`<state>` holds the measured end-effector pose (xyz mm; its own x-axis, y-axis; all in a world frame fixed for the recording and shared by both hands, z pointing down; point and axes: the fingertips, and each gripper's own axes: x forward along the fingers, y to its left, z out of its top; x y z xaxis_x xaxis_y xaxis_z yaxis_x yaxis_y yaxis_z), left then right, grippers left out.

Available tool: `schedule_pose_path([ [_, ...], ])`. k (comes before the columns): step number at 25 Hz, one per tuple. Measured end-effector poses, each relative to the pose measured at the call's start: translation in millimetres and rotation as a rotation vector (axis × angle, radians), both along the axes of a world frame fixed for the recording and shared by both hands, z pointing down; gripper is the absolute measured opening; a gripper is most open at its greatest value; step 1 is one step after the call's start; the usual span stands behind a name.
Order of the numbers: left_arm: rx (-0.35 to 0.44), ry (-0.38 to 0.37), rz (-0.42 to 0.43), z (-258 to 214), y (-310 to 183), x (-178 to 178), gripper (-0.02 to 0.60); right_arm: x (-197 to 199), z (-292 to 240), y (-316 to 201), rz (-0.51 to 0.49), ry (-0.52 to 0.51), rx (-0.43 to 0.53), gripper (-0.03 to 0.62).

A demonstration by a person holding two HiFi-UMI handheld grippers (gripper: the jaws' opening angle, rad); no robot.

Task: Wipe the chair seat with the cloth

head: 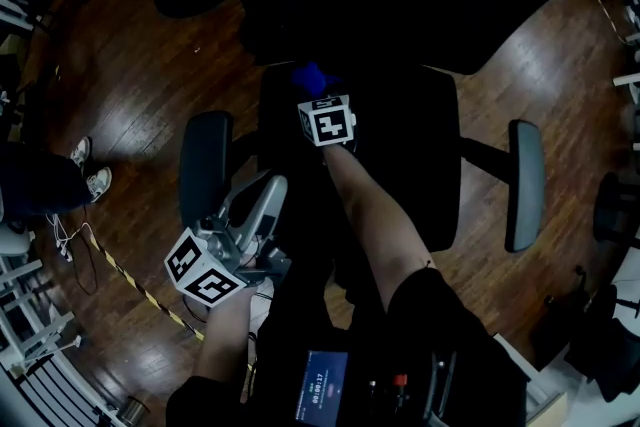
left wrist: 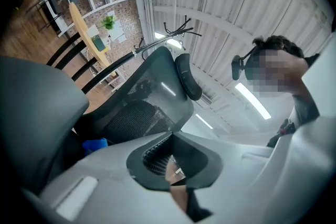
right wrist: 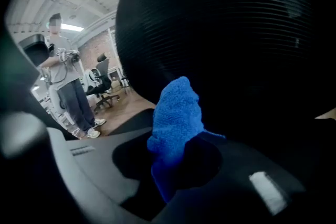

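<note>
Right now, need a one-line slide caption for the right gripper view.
Right hand-held gripper shut on a blue cloth, held close to the black chair, with a person standing in the background.

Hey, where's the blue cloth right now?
The blue cloth is pinched in the right gripper, at the back of the chair seat close to the backrest, upper centre in the head view.

Seat (head: 420, 165) bare rightward (armrest (head: 527, 185) bounds it, backrest (head: 420, 5) beyond)
</note>
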<state>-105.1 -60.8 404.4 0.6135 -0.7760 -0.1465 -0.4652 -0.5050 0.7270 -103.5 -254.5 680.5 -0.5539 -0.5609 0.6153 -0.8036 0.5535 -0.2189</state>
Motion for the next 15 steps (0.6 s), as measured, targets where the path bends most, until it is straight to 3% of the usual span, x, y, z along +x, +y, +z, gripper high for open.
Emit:
schedule_pose_path([
  [9,-0.031,-0.025,-0.015,5,-4,-5,-0.009,264,-4,-17,0.424,0.204,-0.009,0.084],
  [12,-0.042,-0.028,-0.02,7,-5,-7,-0.009,310,-13,-15,0.501,0.205,-0.006,0.084],
  [15,-0.047,-0.029,-0.029,8,-7,-8,-0.009,323,-19,-13,0.535,0.201,-0.007,0.084],
])
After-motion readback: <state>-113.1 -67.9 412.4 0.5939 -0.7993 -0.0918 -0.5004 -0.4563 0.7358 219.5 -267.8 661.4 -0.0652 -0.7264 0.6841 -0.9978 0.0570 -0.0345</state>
